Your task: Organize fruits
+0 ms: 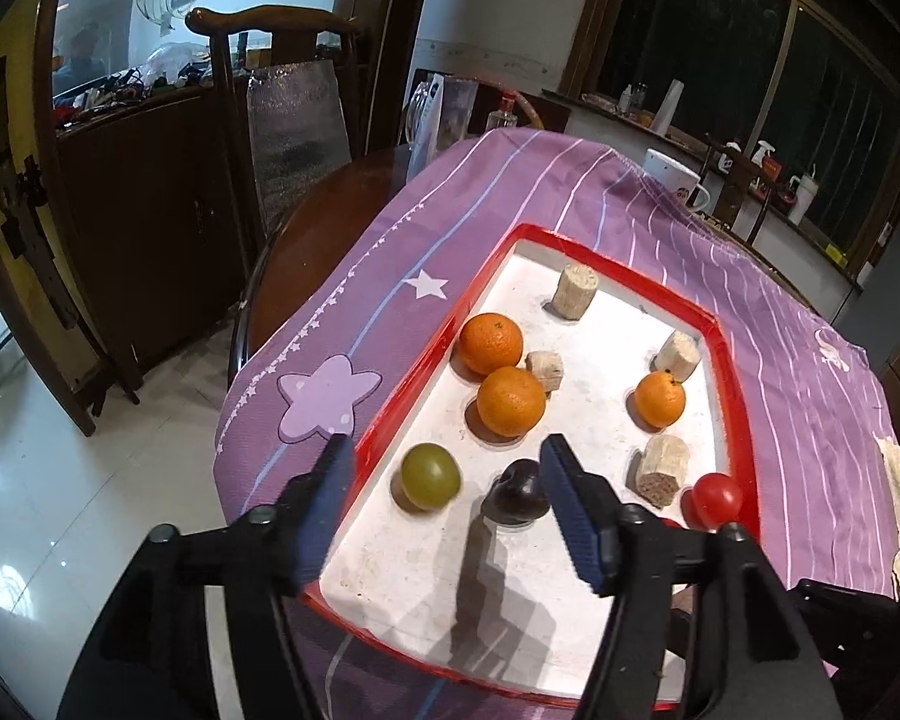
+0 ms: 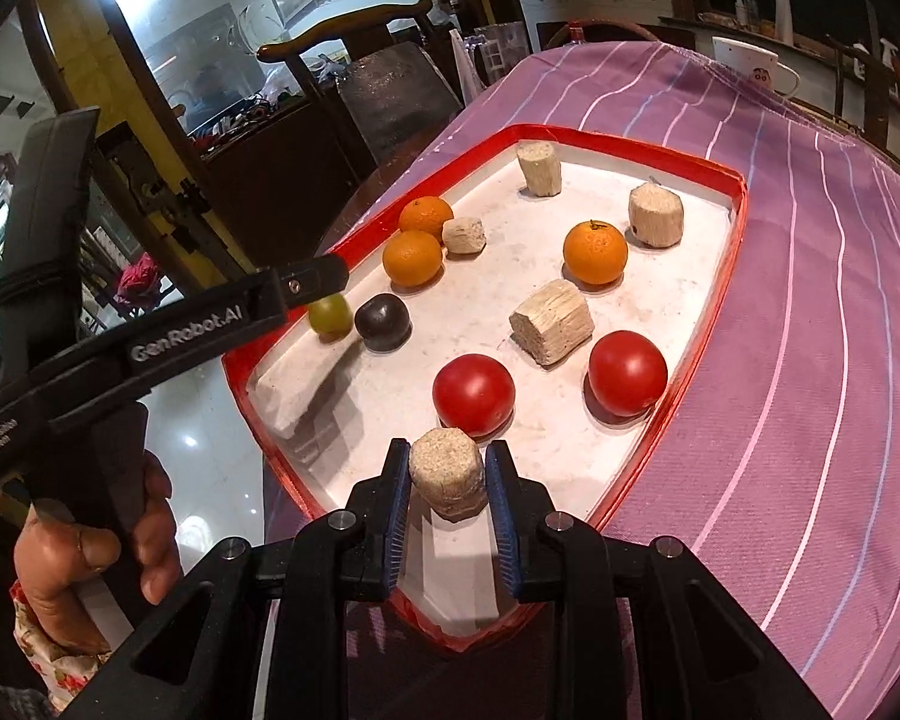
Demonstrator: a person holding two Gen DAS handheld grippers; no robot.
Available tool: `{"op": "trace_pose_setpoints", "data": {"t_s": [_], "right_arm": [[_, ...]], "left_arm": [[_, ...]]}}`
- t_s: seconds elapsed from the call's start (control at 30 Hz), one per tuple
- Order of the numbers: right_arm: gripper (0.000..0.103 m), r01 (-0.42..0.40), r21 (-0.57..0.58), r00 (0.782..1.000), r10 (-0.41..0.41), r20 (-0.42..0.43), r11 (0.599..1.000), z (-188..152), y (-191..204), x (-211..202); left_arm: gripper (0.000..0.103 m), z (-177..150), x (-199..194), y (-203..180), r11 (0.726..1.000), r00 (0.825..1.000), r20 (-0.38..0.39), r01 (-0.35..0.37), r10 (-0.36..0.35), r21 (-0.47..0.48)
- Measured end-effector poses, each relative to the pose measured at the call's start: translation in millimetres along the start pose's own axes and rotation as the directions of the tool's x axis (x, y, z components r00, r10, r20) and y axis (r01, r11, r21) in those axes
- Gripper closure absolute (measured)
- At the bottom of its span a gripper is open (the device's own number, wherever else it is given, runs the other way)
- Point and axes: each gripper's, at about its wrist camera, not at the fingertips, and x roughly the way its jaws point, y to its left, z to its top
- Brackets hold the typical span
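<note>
two grippers work over the red-rimmed tray [image 2: 740,222]: the right gripper [image 2: 448,480] fingers clamp a beige stalk piece [image 2: 447,471], the left gripper [image 1: 444,480] fingers gape above the dark plum [image 1: 519,495].

Bare white tray floor [image 2: 510,192] lies open down the middle, beyond the two tomatoes [image 2: 474,394]. Left of that lane, two oranges [image 2: 412,258], a green fruit [image 1: 429,476] and a dark plum [image 2: 381,321] crowd the red rim; pale chunks [image 2: 551,321] block the right.

both wrist views look down, close, over red-rimmed tray [image 1: 727,360] [image 2: 714,324]; shared: tray contents, purple cloth [image 1: 510,192] [image 2: 810,360].
</note>
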Motion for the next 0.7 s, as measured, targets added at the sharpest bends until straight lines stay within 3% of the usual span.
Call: {"op": "trace_pose_setpoints", "data": {"t_s": [0.27, 0.4, 0.7], "right_arm": [[0.071, -0.007, -0.01, 0.999, 0.007, 0.044, 1.0, -3, 4, -13], [0.068, 0.0, -0.005, 0.997, 0.0, 0.083, 1.0, -3, 3, -25], [0.06, 0.1, 0.088, 0.973, -0.116, 0.197, 0.991, -10, -29, -66]], "left_arm": [[0.032, -1, -10, -5, 1.0, 1.0, 0.019, -0.002, 0.002, 0.003], [0.022, -2, -19, -9, 0.999, 0.998, 0.048, -0.03, 0.029, 0.012], [0.016, -9, -32, -34, 0.991, 0.99, 0.101, -0.111, 0.103, 0.075]]}}
